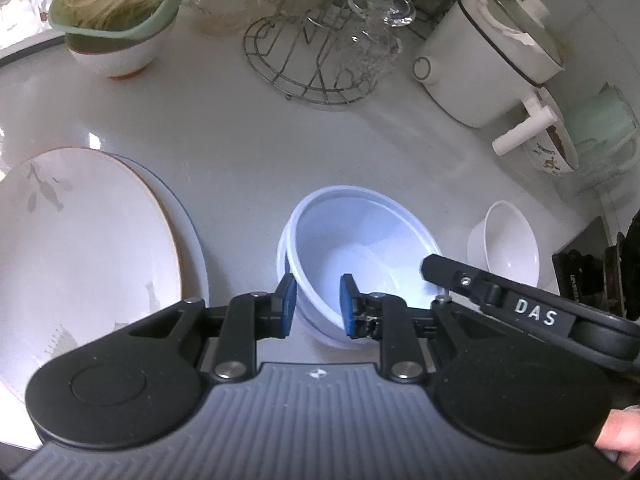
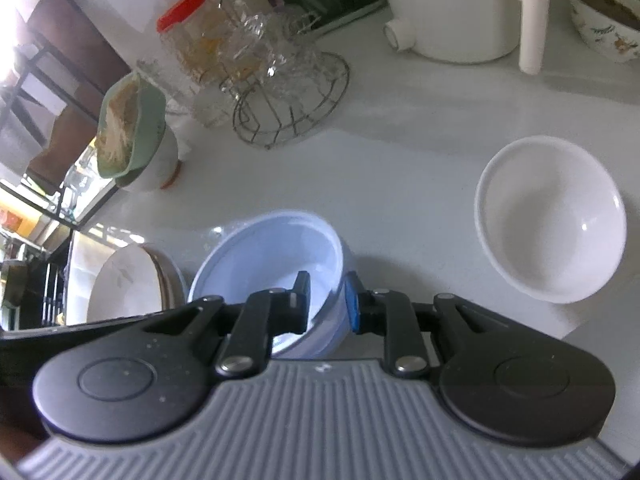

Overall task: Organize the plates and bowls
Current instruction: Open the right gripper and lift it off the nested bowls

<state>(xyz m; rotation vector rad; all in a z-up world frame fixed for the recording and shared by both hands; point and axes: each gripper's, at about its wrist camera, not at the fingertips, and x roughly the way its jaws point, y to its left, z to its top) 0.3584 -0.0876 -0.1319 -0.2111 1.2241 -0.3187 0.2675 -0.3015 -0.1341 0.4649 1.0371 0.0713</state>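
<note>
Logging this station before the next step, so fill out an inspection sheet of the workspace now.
Surface: white countertop, glossy.
Job's things: pale blue bowl, possibly two nested; small white bowl apart from it; stacked plates.
Clutter: wire rack with glasses, white pot, noodle bowl, red-lidded jar.
Grippers: left hand-held gripper straddles the blue bowl's wall; right hand-held gripper straddles the opposite wall; whether the pads touch is unclear.
Cables: nothing seen.
Surroundings: shelving beyond the counter.

White letters "DAS" stand on the right claw's black arm, seemingly a label
</note>
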